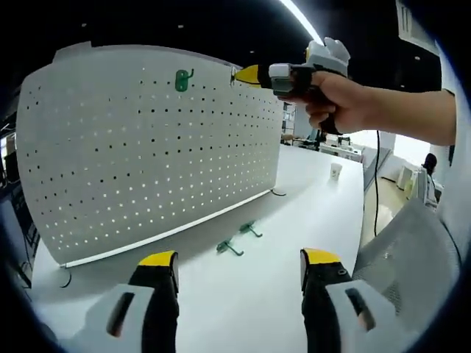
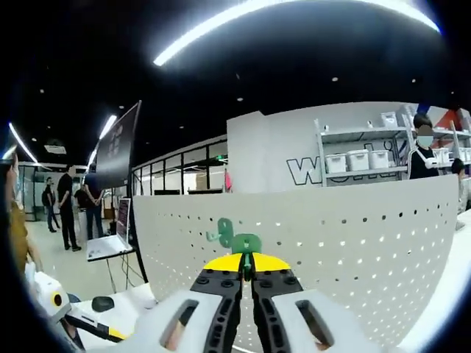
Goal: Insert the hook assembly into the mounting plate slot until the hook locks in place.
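Left gripper view: the left tool [image 1: 239,265] hangs open over the white table [image 1: 309,213], two green hooks [image 1: 239,237] lying ahead of its jaws. Beyond them stands the pegboard [image 1: 147,147], one green hook [image 1: 182,79] mounted high.

Right gripper view: the right tool [image 2: 246,271] is closed on a green hook [image 2: 235,239] against the pegboard [image 2: 353,235].

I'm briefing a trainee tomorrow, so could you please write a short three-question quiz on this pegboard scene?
1. True or false: the left tongs are shut.
2. How many green hooks lie loose on the white table?
3. The mounted hook sits on the pegboard: A near its top edge, B at its middle, C near its bottom edge.
Key: 1 false; 2 two; 3 A.
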